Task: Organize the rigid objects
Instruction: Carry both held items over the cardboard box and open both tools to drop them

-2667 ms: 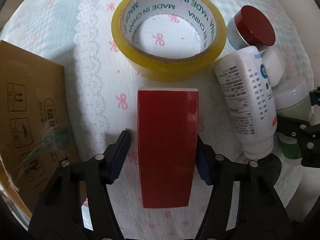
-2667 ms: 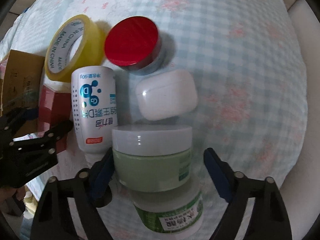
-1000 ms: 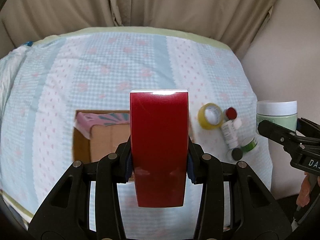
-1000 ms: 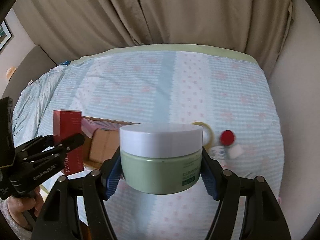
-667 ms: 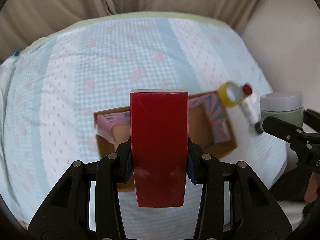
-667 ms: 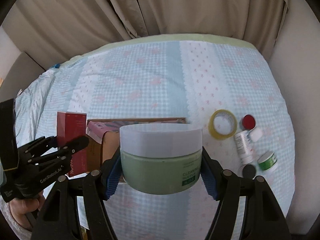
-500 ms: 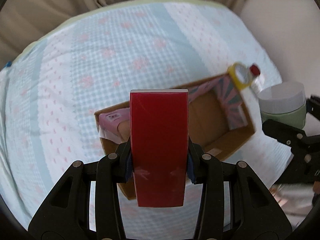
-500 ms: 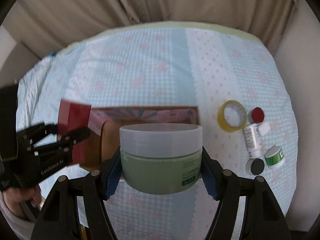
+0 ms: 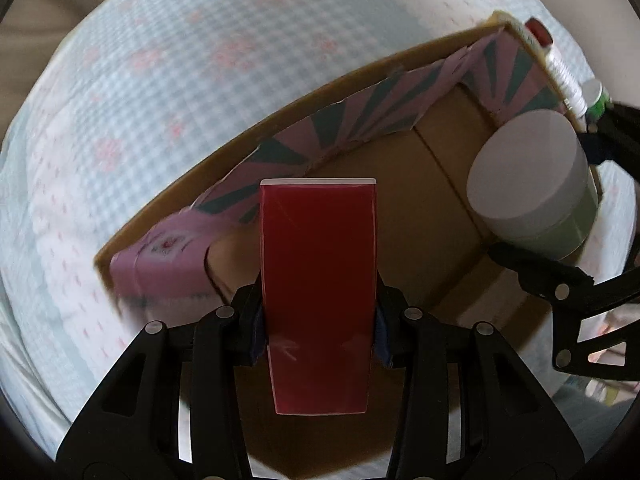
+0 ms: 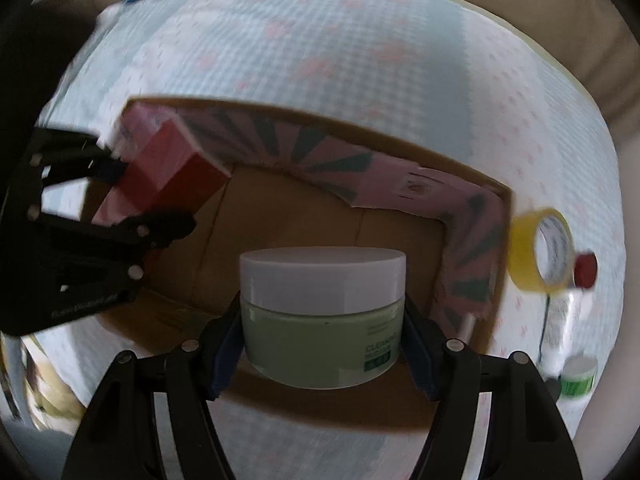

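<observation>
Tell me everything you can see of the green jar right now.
The green jar is a squat round tub, pale green and glossy like plastic or glass, with a wide white lid, closed, and a small green label reading CLEAN. The right gripper clamps its sides, holding it above the open cardboard box, lid facing outward.

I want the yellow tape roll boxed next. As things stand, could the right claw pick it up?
Probably not yet: the right claw is shut on the green cream jar over the cardboard box. The yellow tape roll lies uncovered on the cloth outside the box's right wall, so the way opens once the jar is released.
</observation>
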The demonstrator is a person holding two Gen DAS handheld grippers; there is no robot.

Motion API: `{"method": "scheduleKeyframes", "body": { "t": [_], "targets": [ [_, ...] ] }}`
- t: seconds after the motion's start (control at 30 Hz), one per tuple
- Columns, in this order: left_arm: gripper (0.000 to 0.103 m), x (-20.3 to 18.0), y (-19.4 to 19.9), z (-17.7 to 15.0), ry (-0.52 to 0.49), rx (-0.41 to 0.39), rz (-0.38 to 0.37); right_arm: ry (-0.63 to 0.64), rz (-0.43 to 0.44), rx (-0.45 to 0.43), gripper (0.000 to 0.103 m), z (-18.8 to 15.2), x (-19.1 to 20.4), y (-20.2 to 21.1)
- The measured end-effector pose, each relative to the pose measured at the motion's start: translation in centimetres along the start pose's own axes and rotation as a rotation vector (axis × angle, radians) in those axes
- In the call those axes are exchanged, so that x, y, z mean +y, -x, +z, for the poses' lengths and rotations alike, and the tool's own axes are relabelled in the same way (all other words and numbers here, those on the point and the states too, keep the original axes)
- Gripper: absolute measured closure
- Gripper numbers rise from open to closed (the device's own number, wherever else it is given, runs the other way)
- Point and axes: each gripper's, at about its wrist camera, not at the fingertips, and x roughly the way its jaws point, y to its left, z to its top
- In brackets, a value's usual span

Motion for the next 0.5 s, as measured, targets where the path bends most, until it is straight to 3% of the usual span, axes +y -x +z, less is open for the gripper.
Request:
{"method": "scheduleKeyframes", "body": {
  "t": [0.27, 0.3, 0.33, 0.37, 0.43, 0.5],
  "targets": [
    [0.065, 0.3, -0.6, 0.6, 0.005, -0.010, -0.011, 0.147, -0.022, -0.033, 0.037, 0.3, 0.5, -1.0],
    [0.054, 0.4, -0.5, 0.5, 0.012, -0.007, -0.015, 0.164, -0.023, -0.038, 0.037, 0.2, 0.7, -1.1],
    [0.037, 0.5, -0.2, 0.4, 0.023, -0.015, -0.022, 0.181, -0.022, -0.034, 0.037, 0.1, 0.8, -1.3],
    [0.000, 0.7, 0.2, 0.3, 0.036, -0.031, -0.040, 0.201, -0.026, -0.031, 0.026, -0.1, 0.9, -1.4],
    [0.000, 1.1, 0.9, -0.1, 0.063, -0.060, -0.065, 0.222, -0.013, -0.019, 0.000, -0.5, 1.0, -1.4],
    [0.000, 1.3, 1.2, -0.6, 0.076, -0.063, -0.071, 0.229, -0.006, -0.032, 0.000, -1.3, 1.0, -1.2]
  ]
}}
